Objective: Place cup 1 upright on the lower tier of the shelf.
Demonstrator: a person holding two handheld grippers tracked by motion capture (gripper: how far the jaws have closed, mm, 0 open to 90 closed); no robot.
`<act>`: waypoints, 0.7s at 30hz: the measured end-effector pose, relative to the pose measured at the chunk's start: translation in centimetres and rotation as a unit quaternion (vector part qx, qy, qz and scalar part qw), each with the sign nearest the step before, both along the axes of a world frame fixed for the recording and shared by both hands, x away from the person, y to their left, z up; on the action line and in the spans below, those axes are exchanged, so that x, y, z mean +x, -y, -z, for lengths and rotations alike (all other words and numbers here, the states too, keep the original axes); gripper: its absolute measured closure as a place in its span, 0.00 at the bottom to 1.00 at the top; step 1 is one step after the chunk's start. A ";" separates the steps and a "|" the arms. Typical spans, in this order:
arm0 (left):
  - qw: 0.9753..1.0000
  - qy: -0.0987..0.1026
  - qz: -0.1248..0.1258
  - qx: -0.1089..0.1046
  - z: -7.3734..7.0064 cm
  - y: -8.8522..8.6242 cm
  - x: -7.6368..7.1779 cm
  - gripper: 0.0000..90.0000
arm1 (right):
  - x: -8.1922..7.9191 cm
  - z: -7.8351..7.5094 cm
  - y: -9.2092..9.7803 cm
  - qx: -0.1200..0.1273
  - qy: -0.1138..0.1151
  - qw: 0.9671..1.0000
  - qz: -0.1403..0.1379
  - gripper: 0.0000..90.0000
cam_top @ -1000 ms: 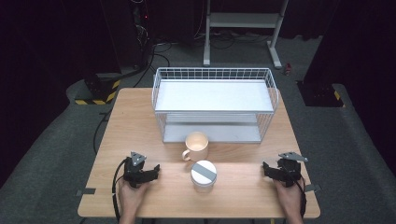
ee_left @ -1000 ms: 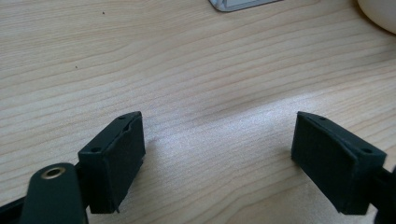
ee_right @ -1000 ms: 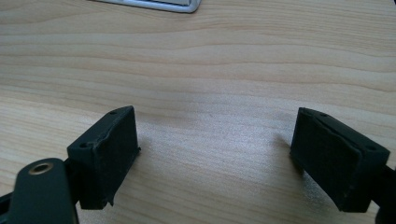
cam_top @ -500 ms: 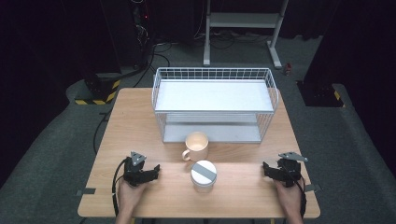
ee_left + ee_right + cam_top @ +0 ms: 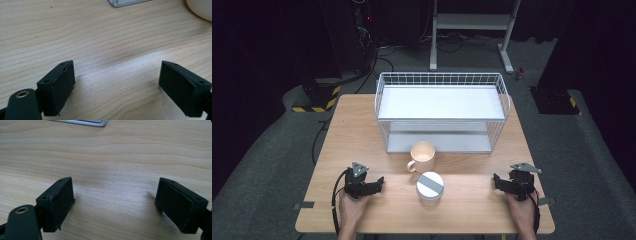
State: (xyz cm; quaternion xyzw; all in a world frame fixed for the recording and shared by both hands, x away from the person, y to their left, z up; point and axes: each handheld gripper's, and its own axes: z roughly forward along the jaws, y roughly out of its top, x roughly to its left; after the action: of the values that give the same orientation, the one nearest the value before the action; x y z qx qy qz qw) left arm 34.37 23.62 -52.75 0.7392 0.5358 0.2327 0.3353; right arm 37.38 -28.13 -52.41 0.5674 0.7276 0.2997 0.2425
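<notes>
Well left of the lidded white jar (image 5: 430, 185), the left gripper (image 5: 374, 184) rests on the wooden table (image 5: 357, 135), jaws spread wide with nothing between them. Just behind the jar stands the cream mug (image 5: 422, 155). Well right of the jar, the right gripper (image 5: 498, 181) rests with jaws equally wide and empty.

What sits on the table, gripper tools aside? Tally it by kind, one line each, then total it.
Mug: 1, cream, open side up
Lidded container: 1, white with a grey lid
Wire rack: 1, white, two shelves
Total: 3
</notes>
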 end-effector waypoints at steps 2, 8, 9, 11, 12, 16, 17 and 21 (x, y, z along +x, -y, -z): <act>1.000 0.004 0.003 -0.004 -0.1 0.1 -0.1 0.15 | 0.0 0.0 0.0 0.001 0.000 1.000 0.000 0.16; 1.000 0.011 0.022 -0.020 -0.9 0.4 -0.4 0.15 | 0.0 0.0 0.0 0.001 0.000 1.000 0.000 0.16; 0.999 0.014 0.027 -0.019 -1.1 0.5 -0.4 0.15 | 0.0 0.0 0.0 0.000 0.000 1.000 0.000 0.16; 0.999 0.015 0.030 -0.020 -1.3 0.7 -0.5 0.15 | 0.0 0.0 0.0 0.000 0.000 1.000 0.000 0.16; 0.999 0.018 0.039 -0.020 -1.6 1.0 -0.5 0.15 | 0.0 0.0 0.0 0.001 0.000 1.000 0.000 0.16; 0.998 0.023 0.051 -0.024 -2.2 1.4 -0.5 0.15 | 0.0 0.0 0.0 0.001 0.000 1.000 0.000 0.16; 0.998 0.024 0.056 -0.030 -2.3 1.6 -0.5 0.14 | 0.0 0.0 0.0 0.001 0.000 1.000 0.000 0.16; 0.996 0.030 0.072 -0.032 -3.0 2.3 -0.5 0.14 | 0.0 0.0 0.0 0.000 0.001 1.000 0.000 0.16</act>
State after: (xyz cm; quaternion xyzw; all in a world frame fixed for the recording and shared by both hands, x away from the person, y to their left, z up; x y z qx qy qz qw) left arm 33.83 21.28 -49.80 0.7573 0.4784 0.2122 0.3907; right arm 37.38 -28.12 -52.42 0.5675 0.7273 0.2998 0.2432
